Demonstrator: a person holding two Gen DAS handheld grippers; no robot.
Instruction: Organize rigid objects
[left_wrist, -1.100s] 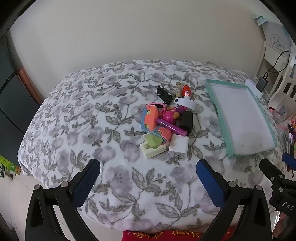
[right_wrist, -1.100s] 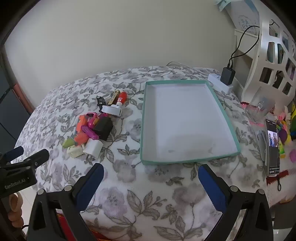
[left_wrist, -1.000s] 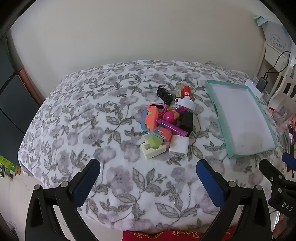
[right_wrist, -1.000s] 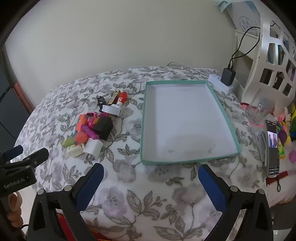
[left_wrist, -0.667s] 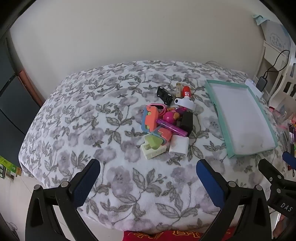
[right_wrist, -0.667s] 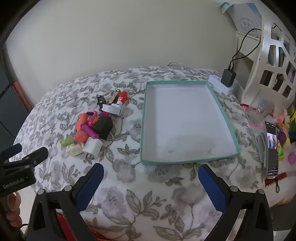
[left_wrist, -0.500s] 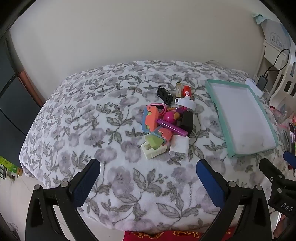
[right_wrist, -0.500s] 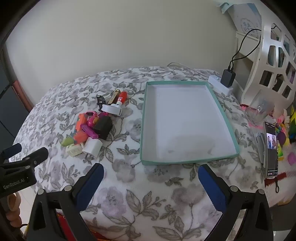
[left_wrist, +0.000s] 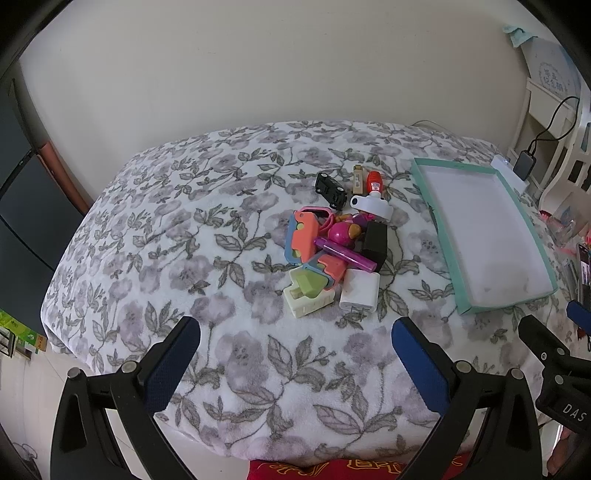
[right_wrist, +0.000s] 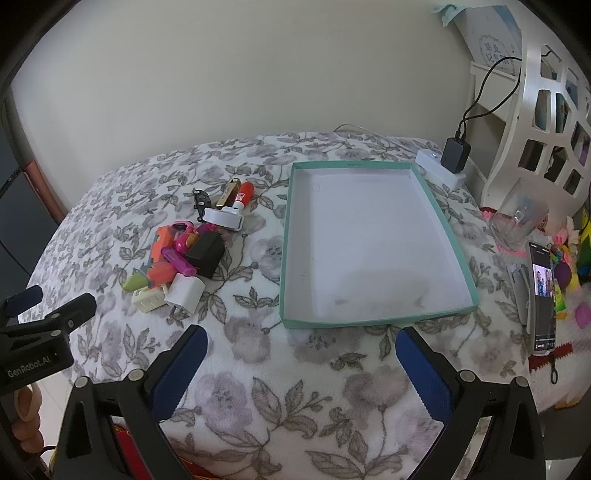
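A pile of small rigid objects (left_wrist: 334, 242) lies on the floral blanket: a white charger (left_wrist: 360, 290), a black box (left_wrist: 375, 240), a purple stick (left_wrist: 345, 254), orange toy pieces (left_wrist: 303, 236), a black toy car (left_wrist: 330, 189) and a red-capped tube (left_wrist: 375, 181). The pile also shows in the right wrist view (right_wrist: 184, 258). An empty teal-rimmed tray (right_wrist: 439, 214) lies right of the pile. My left gripper (left_wrist: 295, 354) is open and empty, in front of the pile. My right gripper (right_wrist: 301, 360) is open and empty, in front of the tray.
A white power strip with a black charger (right_wrist: 448, 162) sits behind the tray. A phone (right_wrist: 543, 295), a glass cup (right_wrist: 517, 221) and toys lie at the right, by a white lattice shelf (right_wrist: 546, 107). The blanket's front edge drops off below both grippers.
Both views shift very slightly. Nothing on the blanket has moved, and both grippers stay open.
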